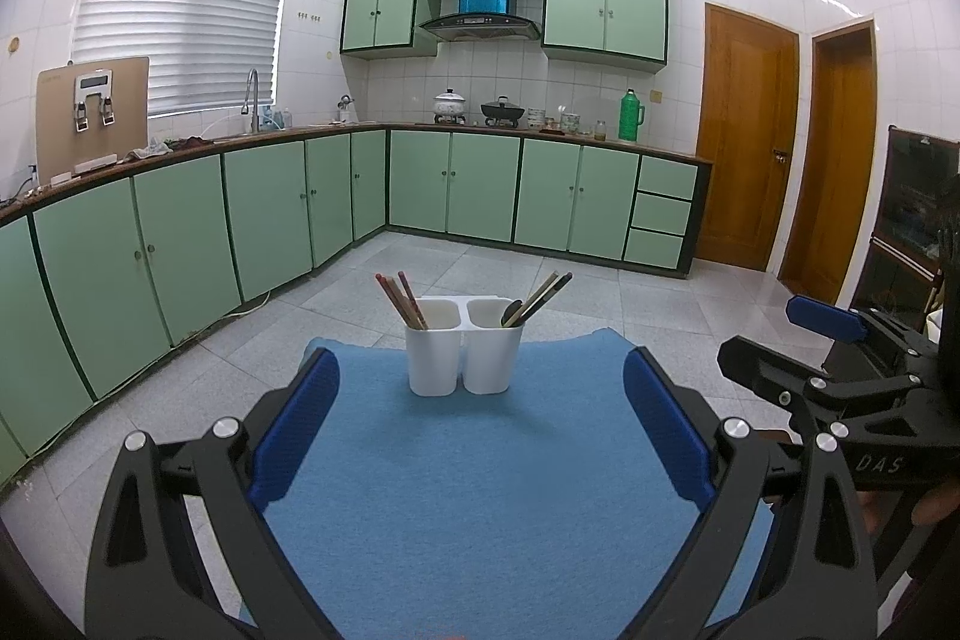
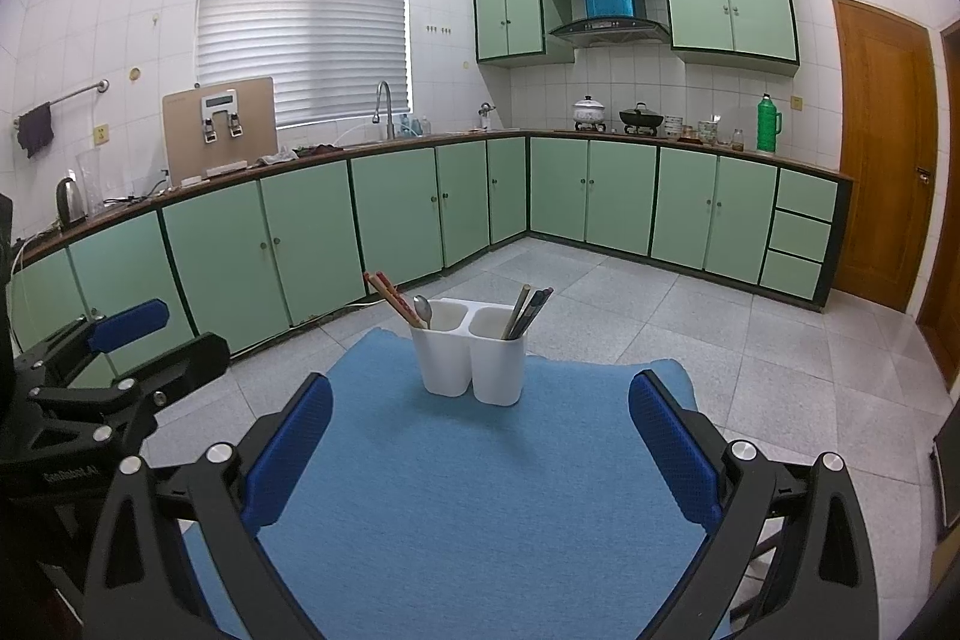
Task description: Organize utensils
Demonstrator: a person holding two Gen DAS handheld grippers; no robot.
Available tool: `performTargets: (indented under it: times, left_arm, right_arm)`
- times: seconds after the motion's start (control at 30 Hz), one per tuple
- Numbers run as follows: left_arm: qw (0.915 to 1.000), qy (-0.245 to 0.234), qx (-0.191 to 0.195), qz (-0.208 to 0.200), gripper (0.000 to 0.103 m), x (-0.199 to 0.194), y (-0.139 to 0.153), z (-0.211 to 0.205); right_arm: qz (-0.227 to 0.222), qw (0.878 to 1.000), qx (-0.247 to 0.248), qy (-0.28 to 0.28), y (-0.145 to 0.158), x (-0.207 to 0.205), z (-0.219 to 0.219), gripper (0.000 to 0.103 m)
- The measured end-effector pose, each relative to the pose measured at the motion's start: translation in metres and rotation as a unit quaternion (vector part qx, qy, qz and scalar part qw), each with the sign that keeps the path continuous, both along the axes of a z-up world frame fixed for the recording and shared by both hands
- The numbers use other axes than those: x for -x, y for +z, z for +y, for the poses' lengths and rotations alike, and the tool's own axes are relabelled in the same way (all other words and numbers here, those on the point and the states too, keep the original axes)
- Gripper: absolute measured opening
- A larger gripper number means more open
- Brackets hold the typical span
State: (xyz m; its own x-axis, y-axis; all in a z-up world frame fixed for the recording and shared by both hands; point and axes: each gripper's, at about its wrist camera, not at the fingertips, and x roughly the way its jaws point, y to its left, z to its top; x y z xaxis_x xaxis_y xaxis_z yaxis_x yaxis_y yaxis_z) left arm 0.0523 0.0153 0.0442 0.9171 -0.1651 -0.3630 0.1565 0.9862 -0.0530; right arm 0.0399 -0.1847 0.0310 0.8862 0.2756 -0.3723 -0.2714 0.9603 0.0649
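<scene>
**Both claws wide and empty over the mat, holder straight ahead**

Nearest the lens: left gripper, blue pads spread far apart, nothing between them. Same for the right gripper, released and empty, held level beside its partner. Probably a resting or ready pose, both aimed at the one target so that either can reach it.

Beneath both, a blue mat spread over the table, bare of loose utensils. At its far end, upright, a white two-compartment holder. In the left compartment, reddish chopsticks leaning left; in the right compartment, darker chopsticks leaning right. One spoon visible too: from the right wrist view apparently in the left compartment beside the red pair, from the left wrist view seemingly nearer the dark pair, so which cup holds it cannot be settled.

Judging by the empty mat and sorted sticks, either finished or not yet started; impossible to say which.

Around: pale green cabinets along the walls, a grey tiled floor, a wooden door to the right, pots and a green flask on the far counter, all well apart from the work.

In the way: nothing between claws and holder. Only crowding risk likely from the two grippers themselves, close side by side, and from leaning sticks fanning outward past the rim.
</scene>
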Motion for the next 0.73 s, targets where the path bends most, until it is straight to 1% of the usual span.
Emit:
performTargets:
  times: [0.73]
  left_arm:
    - [1.0000,0.001,0.001,0.005,0.093,-0.0050,-0.0004,-0.0005]
  right_arm:
    - [0.002,1.000,0.000,-0.001,-0.0032,-0.0006,-0.0017,0.097]
